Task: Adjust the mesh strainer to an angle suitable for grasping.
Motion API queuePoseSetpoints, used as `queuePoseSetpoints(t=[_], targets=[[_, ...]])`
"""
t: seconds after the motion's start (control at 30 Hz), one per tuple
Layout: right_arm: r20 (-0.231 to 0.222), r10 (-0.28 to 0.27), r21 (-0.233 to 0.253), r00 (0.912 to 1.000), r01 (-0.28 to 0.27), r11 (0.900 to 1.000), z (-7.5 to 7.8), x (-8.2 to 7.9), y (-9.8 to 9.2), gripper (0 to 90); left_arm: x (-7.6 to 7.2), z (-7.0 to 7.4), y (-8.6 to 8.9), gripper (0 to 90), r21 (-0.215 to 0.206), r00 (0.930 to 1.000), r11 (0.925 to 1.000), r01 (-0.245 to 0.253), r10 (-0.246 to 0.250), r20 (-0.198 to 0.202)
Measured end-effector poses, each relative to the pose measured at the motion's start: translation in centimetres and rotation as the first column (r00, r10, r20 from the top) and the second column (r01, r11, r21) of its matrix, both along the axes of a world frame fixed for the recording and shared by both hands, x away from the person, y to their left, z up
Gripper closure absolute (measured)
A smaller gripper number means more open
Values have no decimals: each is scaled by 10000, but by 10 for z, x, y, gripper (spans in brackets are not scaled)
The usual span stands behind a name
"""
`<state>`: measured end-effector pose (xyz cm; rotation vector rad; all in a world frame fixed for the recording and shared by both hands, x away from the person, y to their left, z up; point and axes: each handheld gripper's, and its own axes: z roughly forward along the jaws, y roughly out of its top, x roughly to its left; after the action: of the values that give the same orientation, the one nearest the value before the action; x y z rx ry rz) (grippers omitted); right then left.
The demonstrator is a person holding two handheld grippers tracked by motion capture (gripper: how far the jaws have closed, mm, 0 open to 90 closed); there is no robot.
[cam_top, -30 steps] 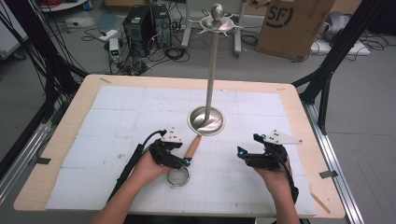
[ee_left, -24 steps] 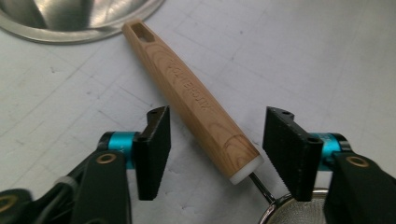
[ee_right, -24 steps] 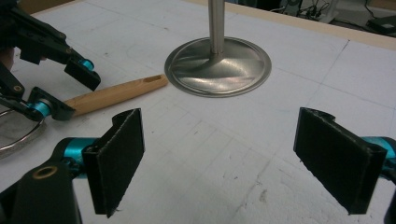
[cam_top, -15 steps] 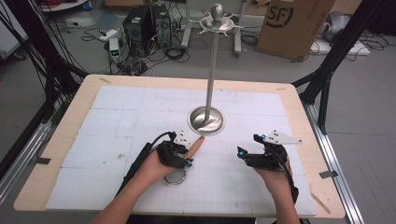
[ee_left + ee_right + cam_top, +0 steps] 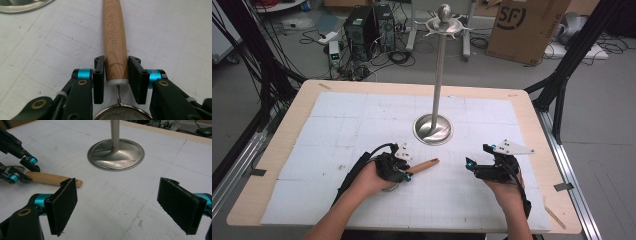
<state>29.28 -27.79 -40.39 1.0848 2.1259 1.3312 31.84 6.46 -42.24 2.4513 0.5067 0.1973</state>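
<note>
In the high view, the stand [image 5: 433, 129] rises from its round steel base near the middle of the bench [image 5: 272, 150]. The left hand-held gripper [image 5: 404, 172] sits just in front of that base and a little to its left, pinching the strainer [image 5: 424, 165] by its wooden handle, whose free end points toward the base without touching it. The right hand-held gripper [image 5: 472, 167] is in front of the base and to its right, apart from the strainer. In the left gripper view, the left hand-held gripper [image 5: 116, 75] has its jaws pressed against both sides of the handle [image 5: 115, 37] at its lower end, where a white collar meets a wire leading to the mesh bowl [image 5: 122, 115]; an edge of the stand [image 5: 22, 5] base shows at the top left. In the right gripper view, the right hand-held gripper [image 5: 120, 205] has its jaws spread wide over bare bench, holding nothing; the stand [image 5: 115, 151] base lies ahead, and the strainer [image 5: 53, 179] lies left of it, its handle held by the left hand-held gripper [image 5: 22, 170].
</note>
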Motion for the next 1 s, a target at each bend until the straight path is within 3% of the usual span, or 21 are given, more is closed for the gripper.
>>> queuePoseSetpoints(t=[0.43,0.7,0.87,1.0], targets=[[-20,26,-4,10000,-26,10000,0,0,1,155,0,0,1,591,-15,9995,9998,-178,178,-279],[-28,26,13,10000,-26,10000,0,0,1,155,3,5,-6,537,557,9991,9984,-32,55,-423],[-39,35,18,10000,-35,10000,0,0,0,155,6,3,-11,527,1145,9981,9932,214,-145,-604],[-75,24,40,10000,-24,10000,0,0,0,154,8,4,-16,483,1514,9975,9884,125,-17,-708]])
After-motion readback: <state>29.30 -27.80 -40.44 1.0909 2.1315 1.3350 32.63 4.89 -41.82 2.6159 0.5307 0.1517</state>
